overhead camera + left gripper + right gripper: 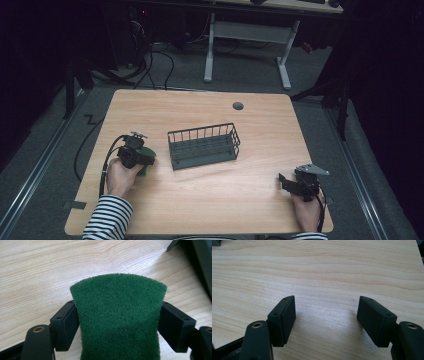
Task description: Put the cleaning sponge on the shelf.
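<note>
The left gripper (117,322) pinches a green scouring pad (118,315) between its jaws, the pad bowed upward just above the wooden tabletop (250,195), near the left end of a dark wire basket (203,146). At the tabletop's near right corner, the right gripper (327,320) rests with its jaws spread wide over bare wood

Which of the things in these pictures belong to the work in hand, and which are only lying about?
Belong to the work:
- green scouring pad, bowed between the pads of the left gripper
- wire basket, beside it on the table

Only lying about:
- right gripper, open over bare wood
- white desk frame behind the table
</note>
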A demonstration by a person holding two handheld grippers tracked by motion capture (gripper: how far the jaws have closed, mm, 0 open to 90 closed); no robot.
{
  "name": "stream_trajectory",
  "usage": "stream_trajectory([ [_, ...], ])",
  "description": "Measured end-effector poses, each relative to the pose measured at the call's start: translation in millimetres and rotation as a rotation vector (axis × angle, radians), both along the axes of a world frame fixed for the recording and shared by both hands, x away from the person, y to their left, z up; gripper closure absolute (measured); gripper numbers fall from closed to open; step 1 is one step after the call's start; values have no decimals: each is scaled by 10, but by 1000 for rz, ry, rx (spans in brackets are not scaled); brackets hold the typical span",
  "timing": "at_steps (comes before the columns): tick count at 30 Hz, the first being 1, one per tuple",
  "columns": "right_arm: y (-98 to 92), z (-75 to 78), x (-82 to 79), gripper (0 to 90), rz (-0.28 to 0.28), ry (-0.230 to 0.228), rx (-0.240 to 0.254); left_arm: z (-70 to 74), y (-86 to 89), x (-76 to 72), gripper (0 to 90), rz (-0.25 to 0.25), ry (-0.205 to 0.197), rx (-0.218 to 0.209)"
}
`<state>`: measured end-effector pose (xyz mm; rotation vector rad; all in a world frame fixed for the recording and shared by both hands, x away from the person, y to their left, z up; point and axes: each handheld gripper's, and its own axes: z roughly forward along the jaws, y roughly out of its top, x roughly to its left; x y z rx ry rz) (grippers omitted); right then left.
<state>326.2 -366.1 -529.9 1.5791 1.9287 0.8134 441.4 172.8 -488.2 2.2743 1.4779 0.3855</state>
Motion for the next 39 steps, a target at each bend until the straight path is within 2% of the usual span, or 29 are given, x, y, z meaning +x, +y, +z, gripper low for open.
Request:
stream_trajectory([
  [5, 0, 1, 0, 312, 1, 2, -1, 75, 29, -46, 250, -7, -11, -25],
  [9, 1, 1, 0, 312, 0, 2, -1, 148, 45, -71, 250, -15, -25, -16],
  [14, 3, 1, -1, 309, 2, 3, -1, 267, 31, -107, 250, -30, -44, -41],
  [16, 3, 1, -1, 309, 2, 3, -1, 298, 31, -116, 252, -36, -31, -61],
  [19, 4, 1, -1, 308, 2, 3, -1, 325, 34, -124, 253, -42, -29, -47],
  [22, 5, 1, -1, 308, 2, 3, -1, 367, 61, -132, 254, -42, -25, -82],
  [27, 6, 1, -1, 307, 2, 3, -1, 479, 78, -168, 254, -54, -33, -99],
  [30, 6, 1, -1, 307, 2, 3, -1, 529, 99, -164, 254, -60, -28, -127],
  [34, 6, 1, -1, 307, 4, 2, -1, 581, 100, -166, 254, -67, -30, -121],
  [39, 8, 1, -1, 307, 5, 3, -1, 667, 64, -195, 254, -88, -47, -136],
])
